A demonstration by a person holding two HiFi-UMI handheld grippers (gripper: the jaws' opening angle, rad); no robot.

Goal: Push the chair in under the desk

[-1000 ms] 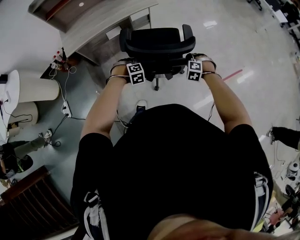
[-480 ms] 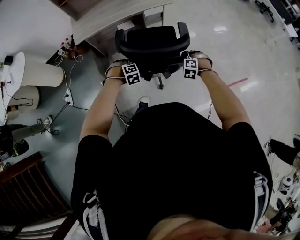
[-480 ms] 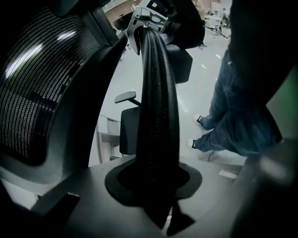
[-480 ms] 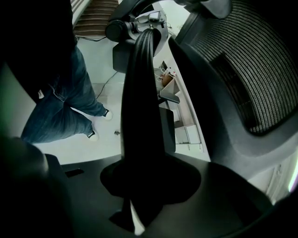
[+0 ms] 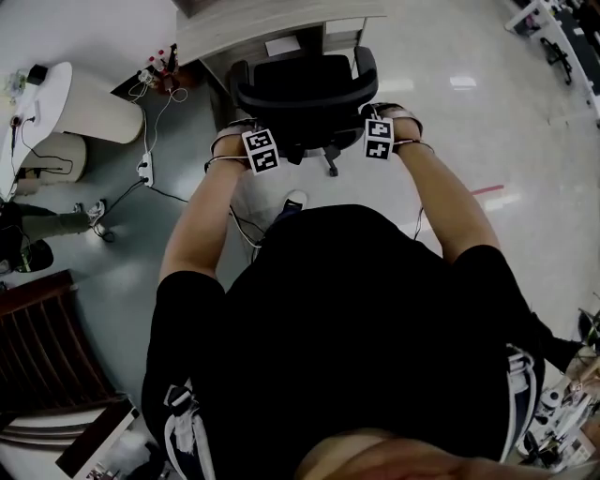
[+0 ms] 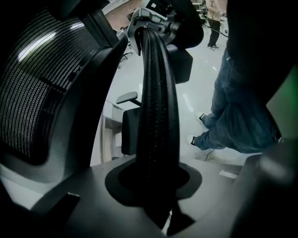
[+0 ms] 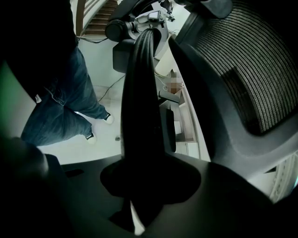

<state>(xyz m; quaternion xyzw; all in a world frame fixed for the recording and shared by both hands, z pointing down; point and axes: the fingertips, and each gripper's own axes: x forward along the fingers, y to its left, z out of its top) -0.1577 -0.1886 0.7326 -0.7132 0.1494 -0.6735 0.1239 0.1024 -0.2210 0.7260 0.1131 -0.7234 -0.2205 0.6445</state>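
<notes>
Black mesh office chair (image 5: 305, 89) stands on the pale glossy floor (image 5: 487, 112), seat facing the desk (image 5: 272, 17) & right at its front edge. Armrests reach approx. to the desktop's rim; the backrest is out on the person's side. From above it's unclear how much of the seat is under the top.

Left tongs (image 6: 156, 188) are closed on the backrest's top rim (image 6: 156, 93), a thick ribbed black band running up btwn the jaws, pressed from both sides. Right tongs (image 7: 139, 188) are the same, clamped on that rim further along, w/ the mesh panel (image 7: 251, 60) beside them. In the head view the tongs sit at the back's two upper corners, one per side, arms stretched fwd.

Containers: a pale drawer unit (image 5: 342, 28) under the desk's right part, fronts shut, contents not visible. Two white drum-shaped things (image 5: 89, 108) stand at left. The bigger one's top carries a small dark item w/ a cord; can't tell if they're hollow. A white power strip (image 5: 145, 169) lies on the floor near them, cables running off.

Writing: only black-&-white square patterns on the marker cubes (image 5: 260, 150); no legible text or brand. A red stripe (image 5: 487, 190) marks the floor at right.
</notes>
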